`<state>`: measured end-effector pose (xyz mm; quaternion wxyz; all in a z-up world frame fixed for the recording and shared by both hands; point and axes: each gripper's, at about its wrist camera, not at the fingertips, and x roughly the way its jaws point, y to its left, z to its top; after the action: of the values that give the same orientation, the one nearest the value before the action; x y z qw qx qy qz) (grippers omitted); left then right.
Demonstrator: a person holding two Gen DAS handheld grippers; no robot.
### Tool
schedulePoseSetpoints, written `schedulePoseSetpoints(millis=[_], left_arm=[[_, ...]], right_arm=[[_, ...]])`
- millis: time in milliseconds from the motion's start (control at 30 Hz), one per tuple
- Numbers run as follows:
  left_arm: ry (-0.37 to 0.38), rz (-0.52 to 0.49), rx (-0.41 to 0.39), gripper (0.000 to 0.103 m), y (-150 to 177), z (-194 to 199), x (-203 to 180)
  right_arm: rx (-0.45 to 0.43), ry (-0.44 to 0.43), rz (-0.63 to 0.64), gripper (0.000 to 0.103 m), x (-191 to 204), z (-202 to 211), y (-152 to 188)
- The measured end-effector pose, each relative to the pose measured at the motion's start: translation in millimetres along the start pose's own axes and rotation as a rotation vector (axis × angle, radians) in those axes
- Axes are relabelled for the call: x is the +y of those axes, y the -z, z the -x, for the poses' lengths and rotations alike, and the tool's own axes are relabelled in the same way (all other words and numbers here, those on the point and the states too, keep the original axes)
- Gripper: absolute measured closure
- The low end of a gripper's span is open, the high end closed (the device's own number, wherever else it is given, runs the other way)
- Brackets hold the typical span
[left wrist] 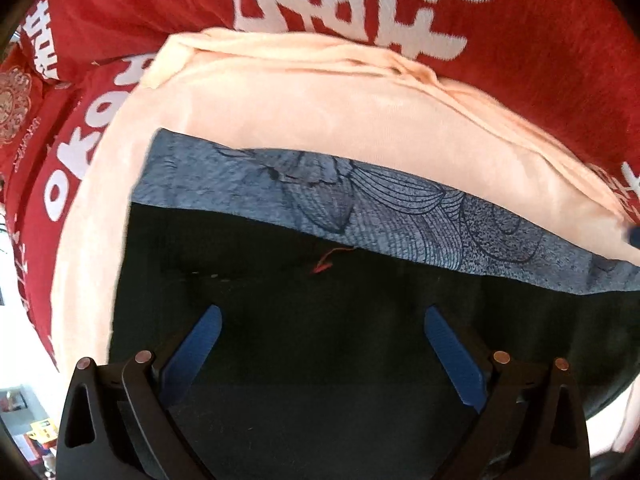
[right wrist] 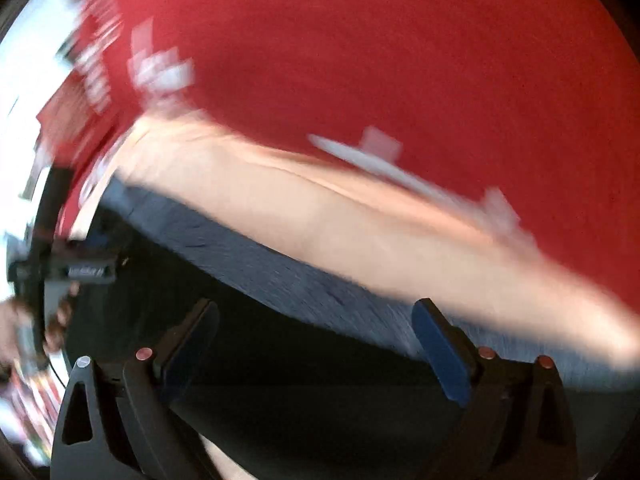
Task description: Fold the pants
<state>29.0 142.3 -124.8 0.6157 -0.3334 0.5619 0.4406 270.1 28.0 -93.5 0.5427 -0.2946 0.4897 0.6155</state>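
Note:
Black pants (left wrist: 304, 320) with a blue-grey patterned band (left wrist: 360, 200) lie folded on top of peach cloth (left wrist: 320, 100). A short red thread (left wrist: 326, 262) sits on the black fabric near the band. My left gripper (left wrist: 322, 316) hovers over the black fabric, open, with nothing between its blue pads (left wrist: 200, 344). In the right wrist view, which is blurred, the same black pants (right wrist: 304, 360), patterned band (right wrist: 280, 268) and peach cloth (right wrist: 340, 220) appear. My right gripper (right wrist: 316, 312) is open above the black fabric near the band.
A red bedspread with white lettering (left wrist: 360, 8) surrounds the clothes; in the right wrist view the red bedspread (right wrist: 380, 60) fills the top. At the left of that view a hand holds the other gripper (right wrist: 60, 272). Room clutter (left wrist: 24, 420) shows beyond the bed edge.

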Motion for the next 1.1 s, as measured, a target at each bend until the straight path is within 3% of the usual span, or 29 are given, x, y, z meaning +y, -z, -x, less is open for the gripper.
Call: schedulePoseSetpoints(millis=[100,200,333,433,500,533,567,600,700,767,867,967,1033,1100], left_arm=[[0.032,0.003,0.009,0.001,0.9,5.9,10.9],[0.032,0.012,0.023,0.001,6.6,8.0,23.7],[0.068,0.041,0.040,0.001,11.7,10.7,29.3],[0.074,0.050,0.055,0.001,12.5,7.4,29.8],[0.107,0.080,0.059,0.001,9.8,10.1,32.0],[0.125,0.095,0.058,0.001,6.3,9.4,38.4],[0.154,0.127,0.058,0.001,3.2,12.7,42.0],[0.174,0.152,0.058,0.001,0.6,14.9,44.6],[0.238,0.258,0.078,0.001,-9.6,19.7,53.8],[0.252,0.331,0.097,0.001,-18.7,18.5,59.9],[0.214,0.488,0.103,0.001,-38.1,10.6,78.7],[0.253,0.579,0.129,0.001,-49.6,5.6,79.1],[0.247,0.582,0.129,0.001,-52.6,5.5,68.8],[0.176,0.543,0.148,0.001,-64.0,-3.9,56.5]], right_arm=[[0.083,-0.079,0.207,0.005,35.9,-29.1,-27.8],[0.179,-0.181,0.297,0.005,52.3,-66.1,-46.3],[0.328,-0.263,0.310,0.008,39.9,-119.1,-50.6],[0.411,-0.217,0.328,0.013,38.2,-141.3,-43.0],[0.415,-0.241,0.319,0.025,37.6,-138.4,-43.9],[0.417,-0.263,0.305,0.046,34.1,-132.5,-44.5],[0.411,-0.287,0.301,0.086,32.1,-126.2,-45.4],[0.408,-0.312,0.302,0.093,31.4,-117.5,-45.4],[0.374,-0.326,0.361,0.093,43.5,-92.7,-40.4],[0.316,-0.265,0.418,0.093,57.8,-74.6,-35.0],[0.219,-0.150,0.471,0.094,74.2,-51.6,-23.7],[0.145,-0.061,0.519,0.094,95.5,-38.0,-9.7],[0.115,-0.035,0.511,0.094,100.9,-33.8,-0.6],[0.095,-0.016,0.512,0.094,108.5,-33.7,3.9]])
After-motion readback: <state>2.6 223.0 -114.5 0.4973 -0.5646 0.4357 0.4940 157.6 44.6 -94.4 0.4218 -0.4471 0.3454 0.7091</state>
